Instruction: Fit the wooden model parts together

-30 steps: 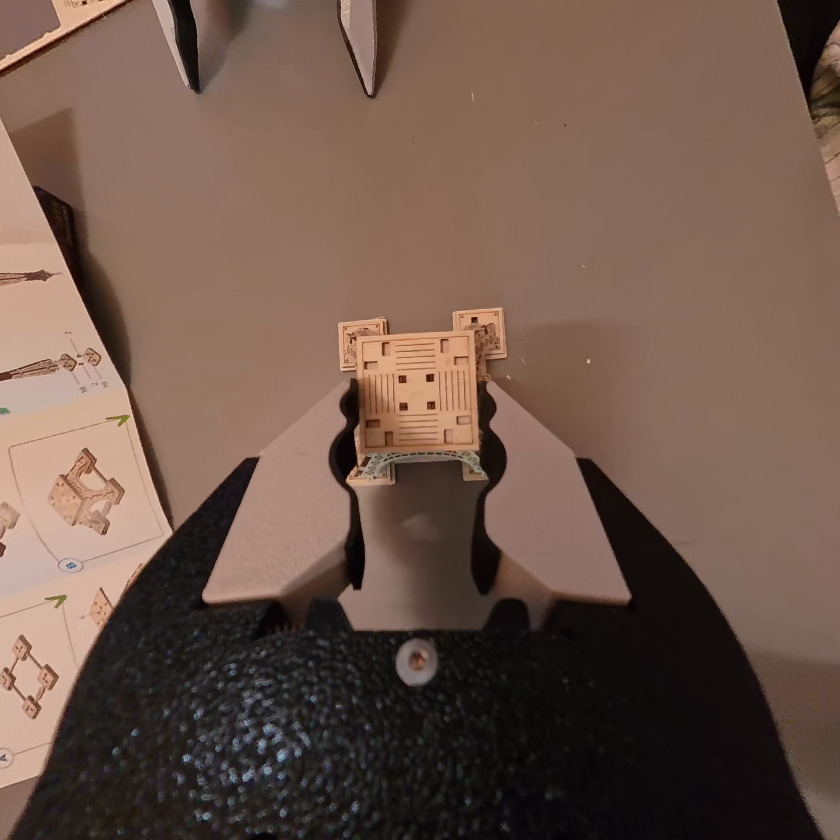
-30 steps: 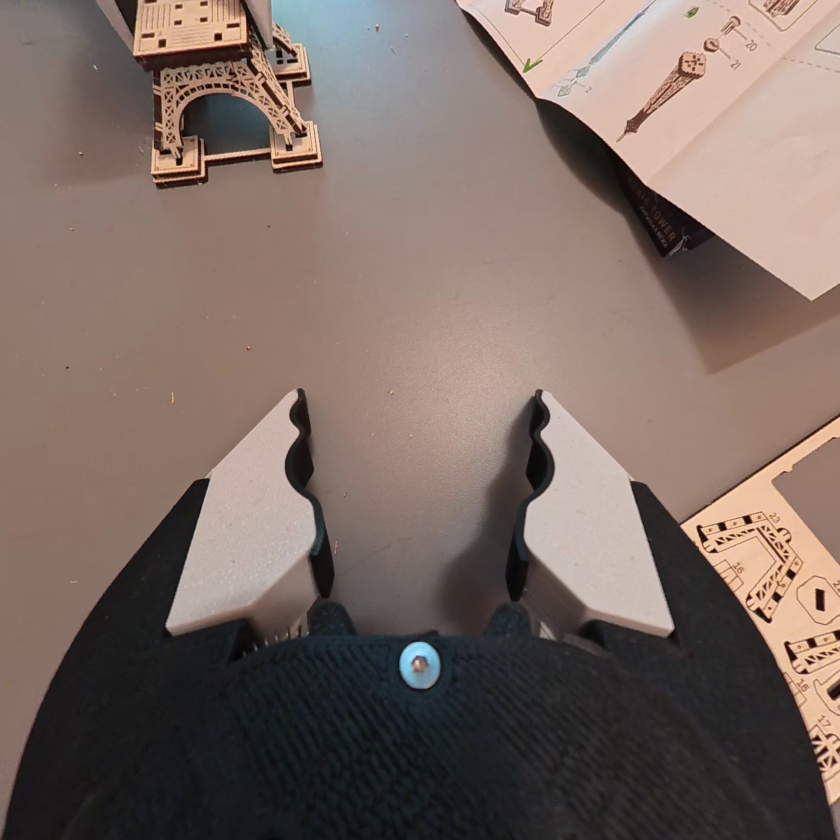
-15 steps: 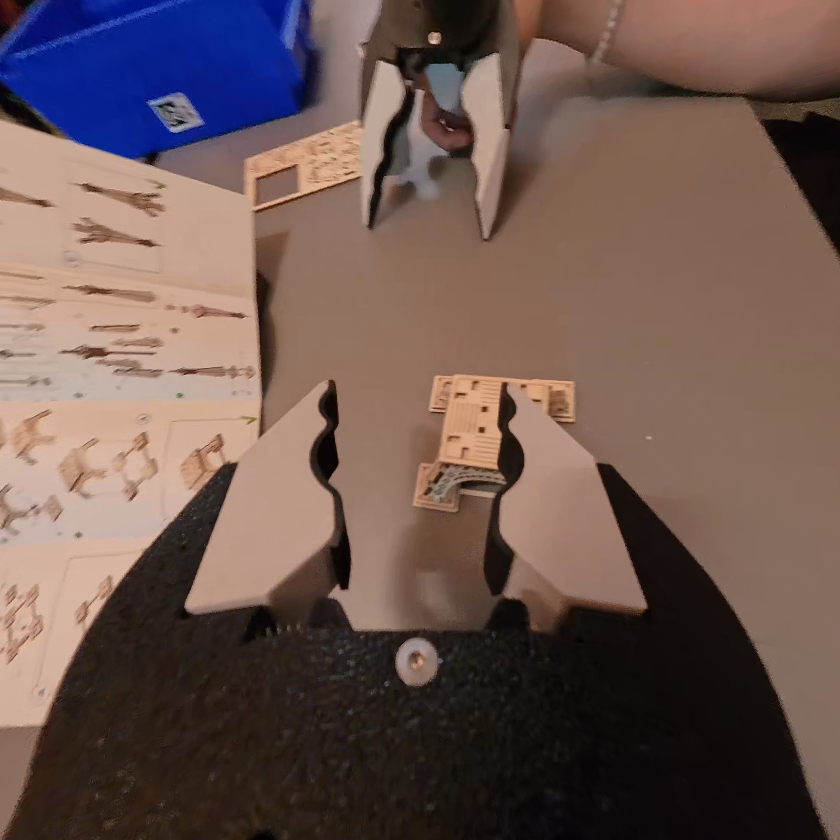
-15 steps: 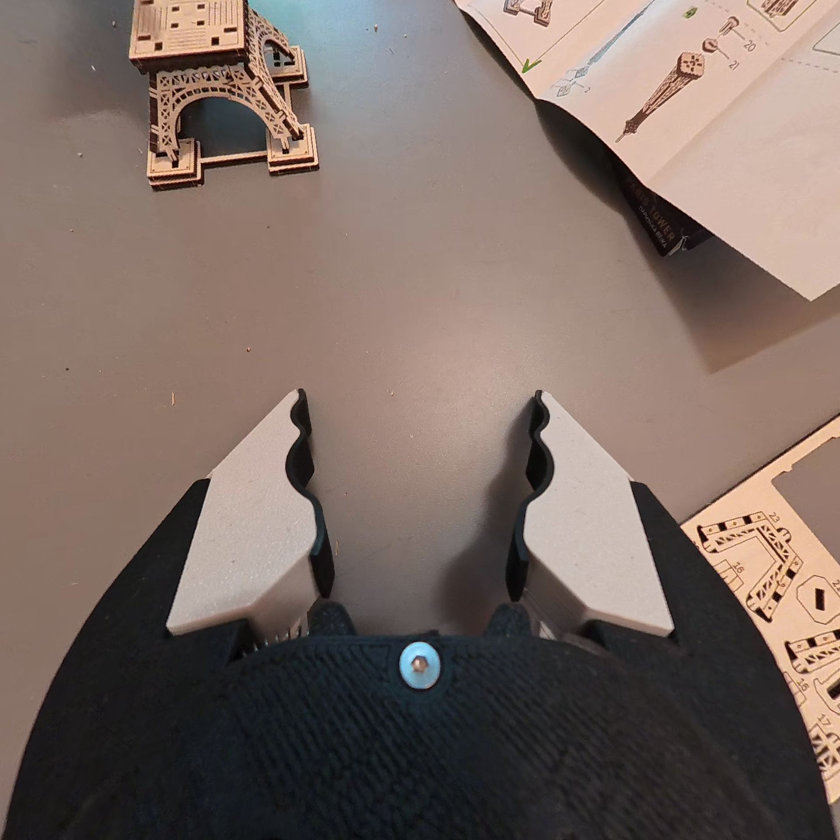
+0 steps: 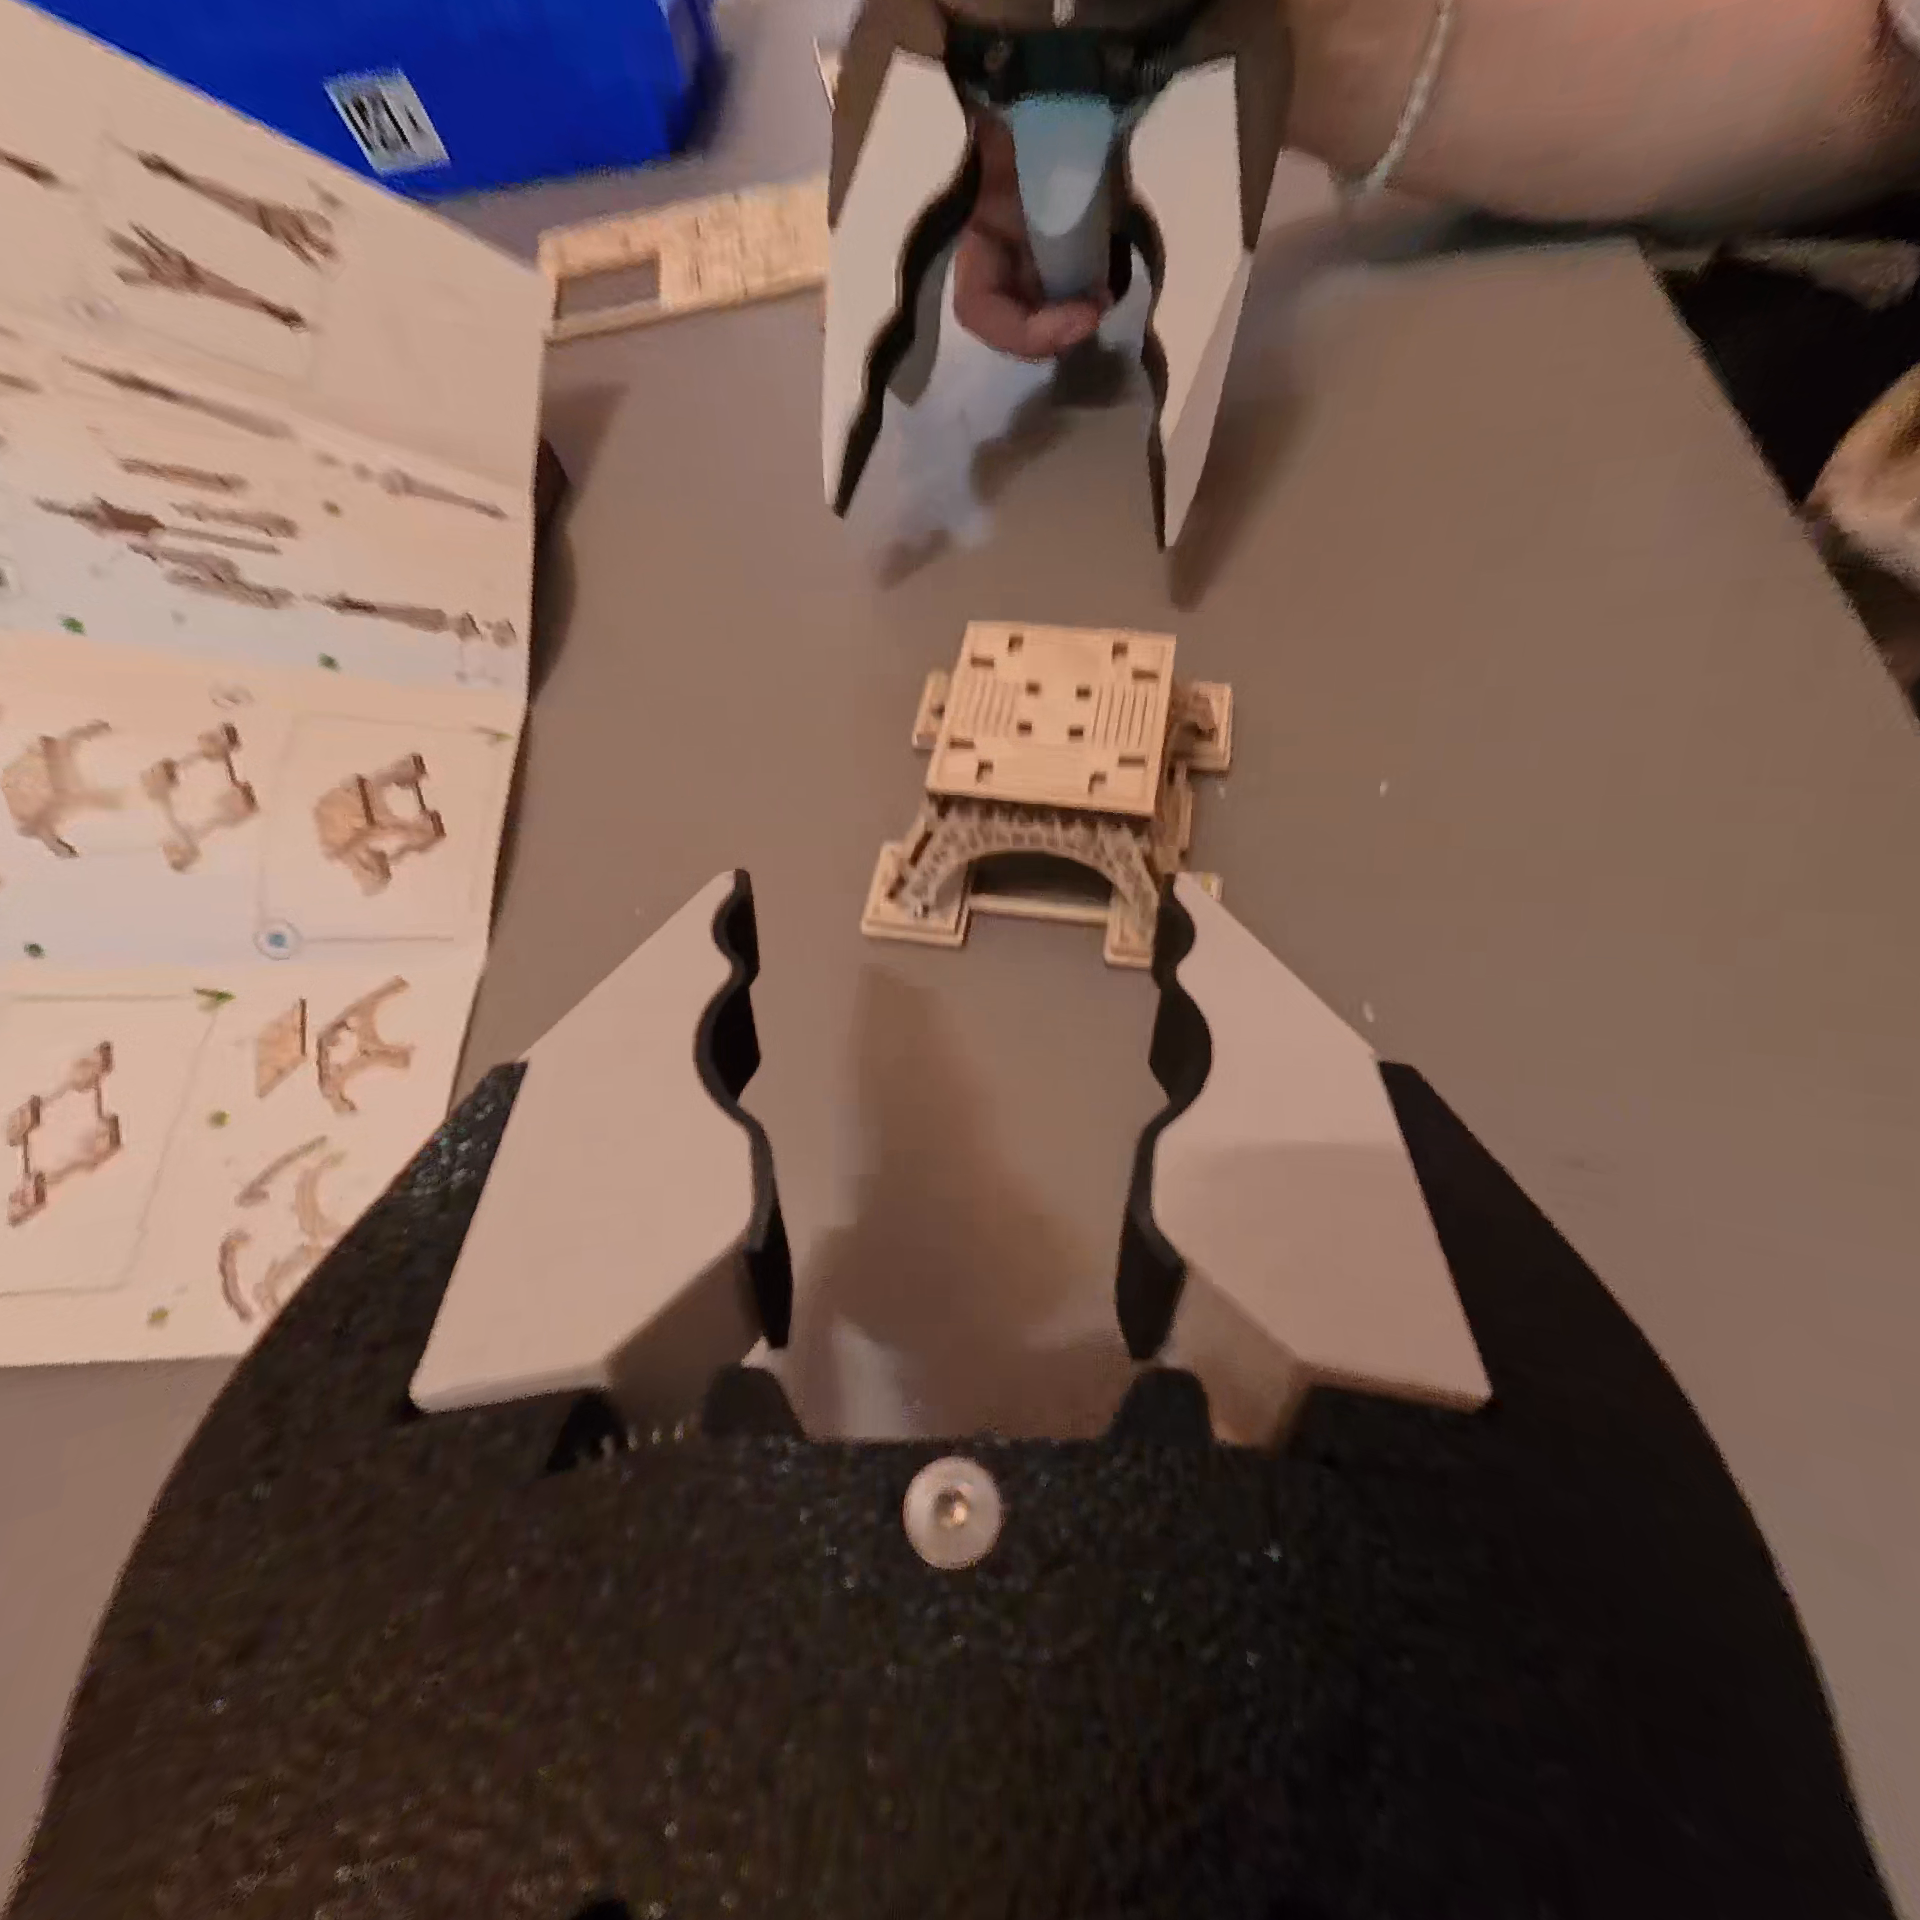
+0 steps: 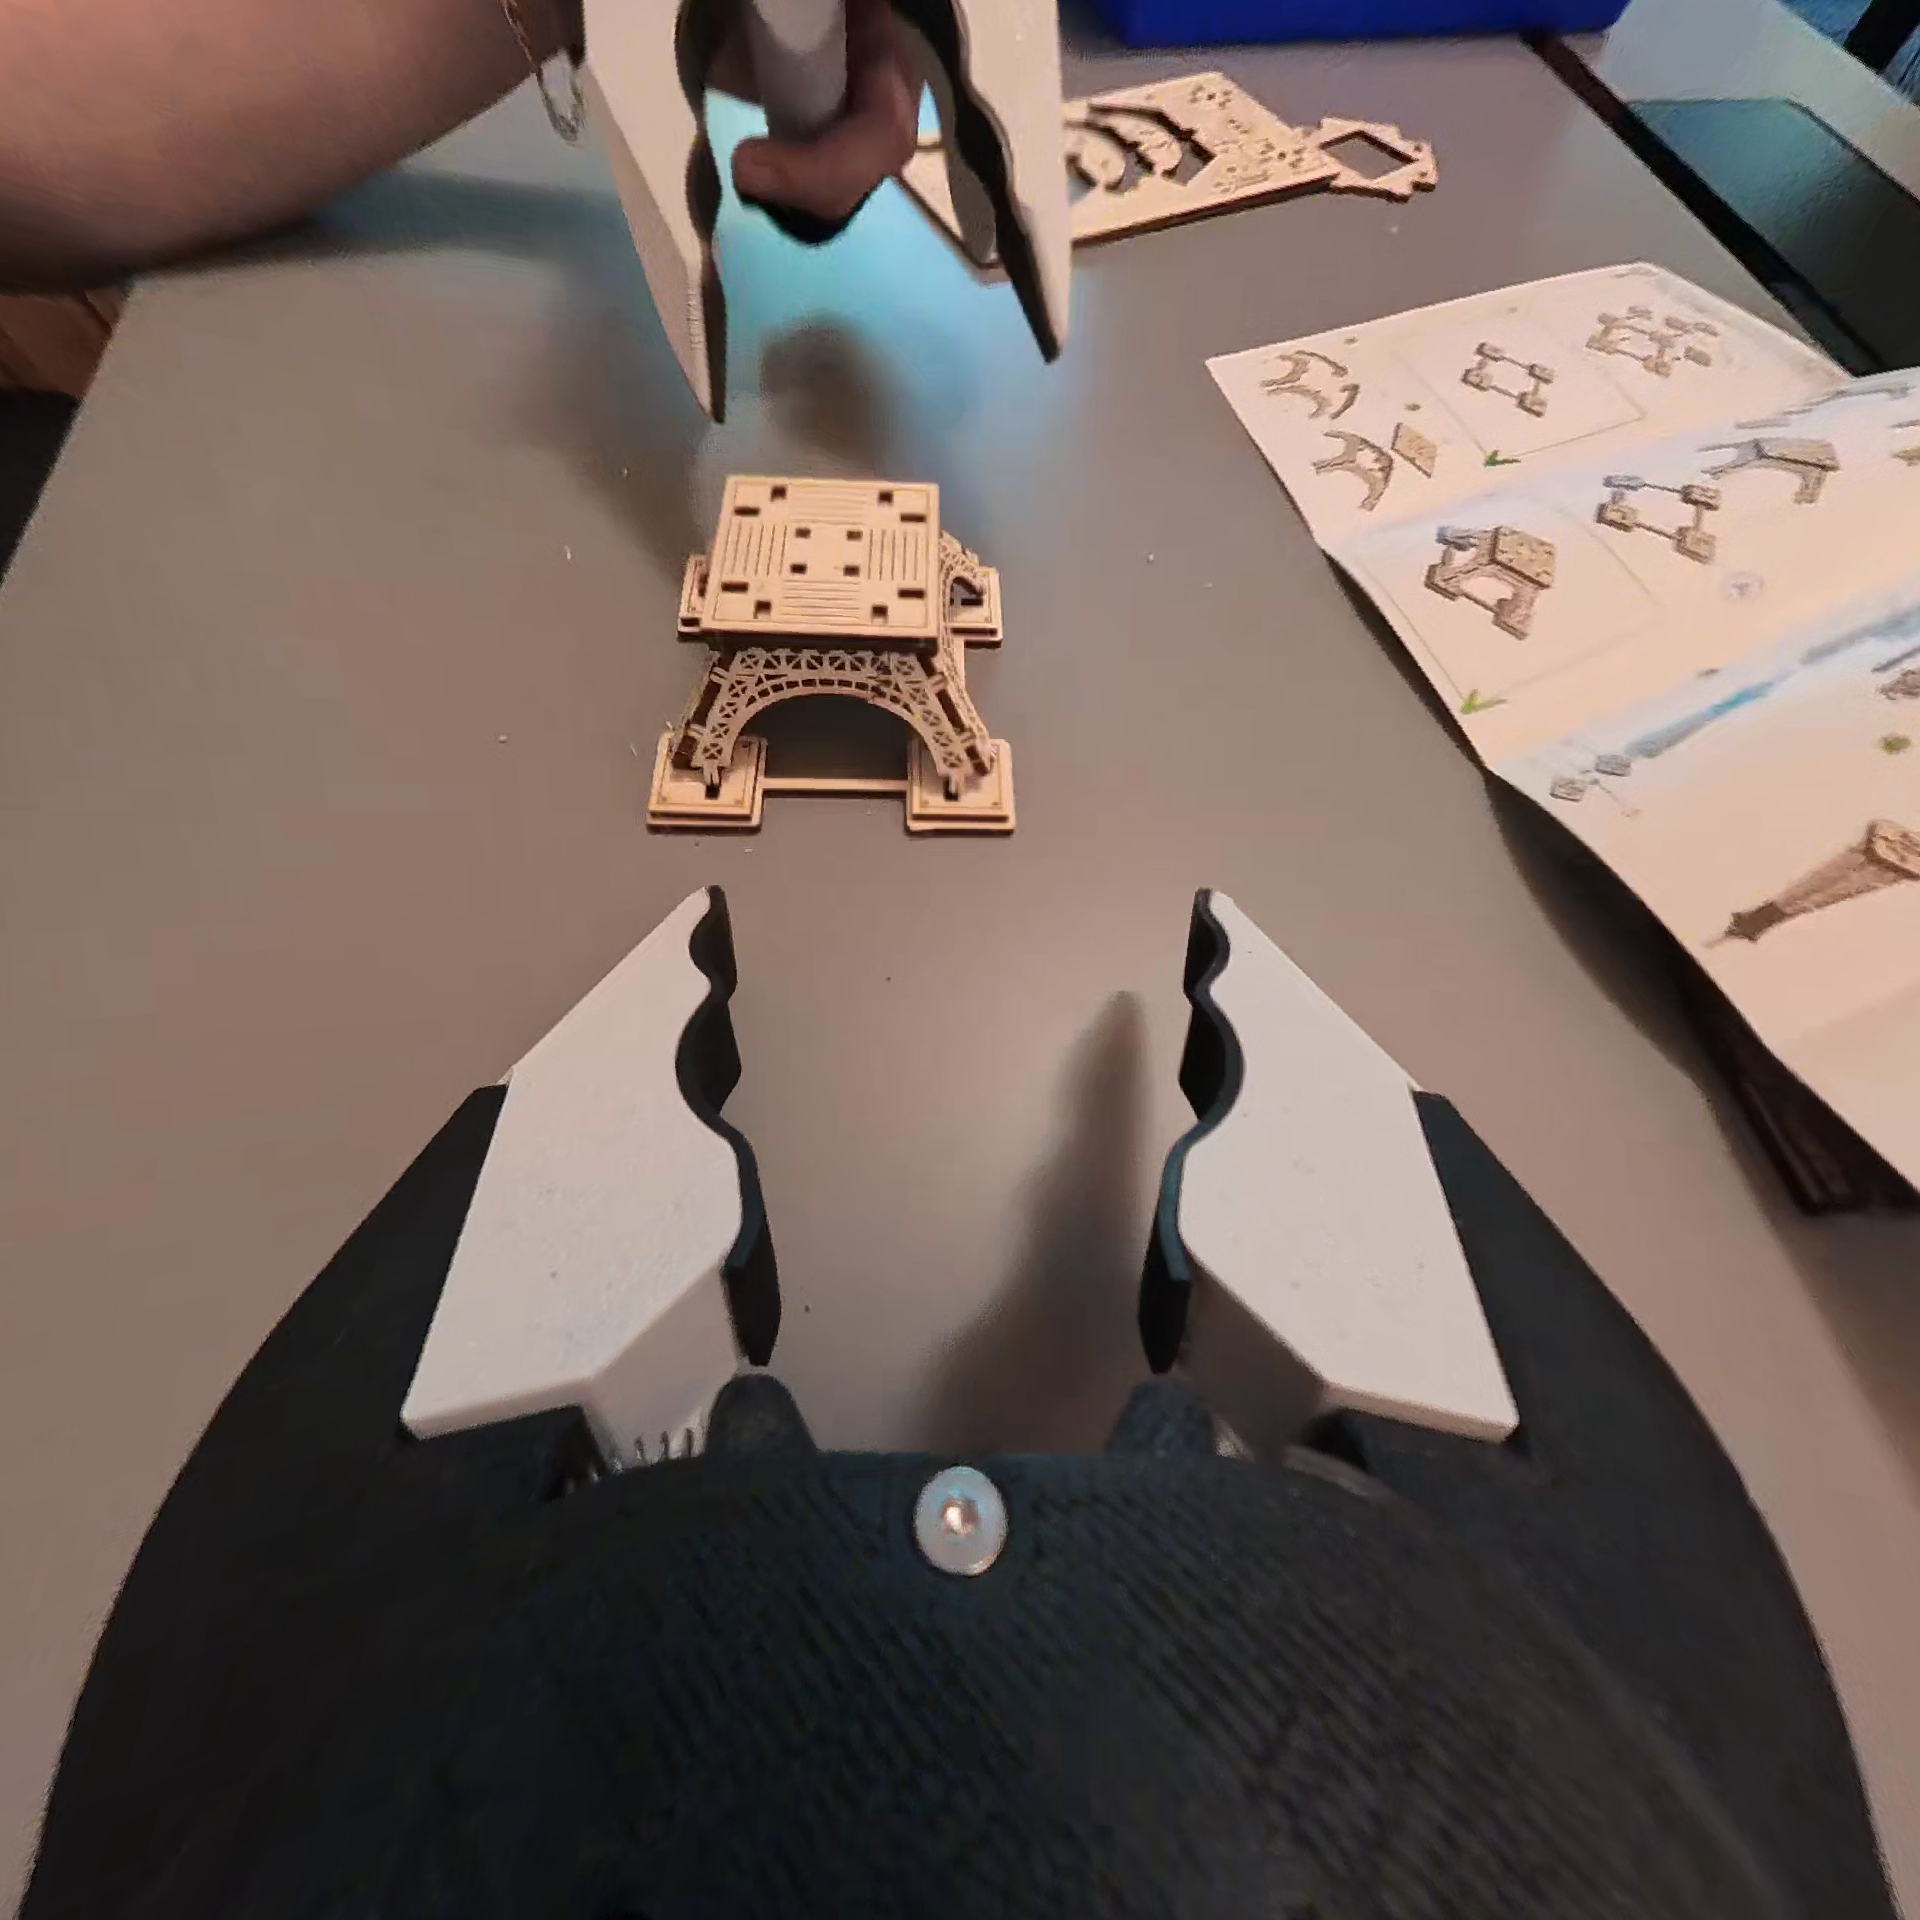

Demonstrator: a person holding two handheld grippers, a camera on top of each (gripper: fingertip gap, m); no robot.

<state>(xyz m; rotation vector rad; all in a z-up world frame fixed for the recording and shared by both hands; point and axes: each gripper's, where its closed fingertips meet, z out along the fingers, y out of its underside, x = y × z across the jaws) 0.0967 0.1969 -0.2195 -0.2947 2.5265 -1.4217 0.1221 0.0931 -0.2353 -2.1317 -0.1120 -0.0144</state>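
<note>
Right wrist view: grey matte table (image 6: 312, 935), paper instructions (image 6: 1662, 644) along its right edge, laser-cut sheet (image 6: 1247, 156) at the far edge. Mid-table stands the latticed wooden tower base (image 6: 831, 655) — between the left gripper (image 5: 956, 904) and right gripper (image 6: 956, 904), both wide, empty.

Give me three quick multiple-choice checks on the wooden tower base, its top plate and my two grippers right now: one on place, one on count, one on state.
1. Where is the wooden tower base?
A. on the instruction sheet
B. on the grey table, between the two grippers
C. in the blue bin

2. How many small square holes form the cluster at the centre of its top plate?
A. two
B. four
C. nine

3. What state are the left gripper and right gripper in?
A. both open, empty
B. left shut on the base
C. right shut on a part

Answers: 1 B, it stands on bare table; 2 B, four show; 3 A, nothing sits between either pair of fingers.
</note>
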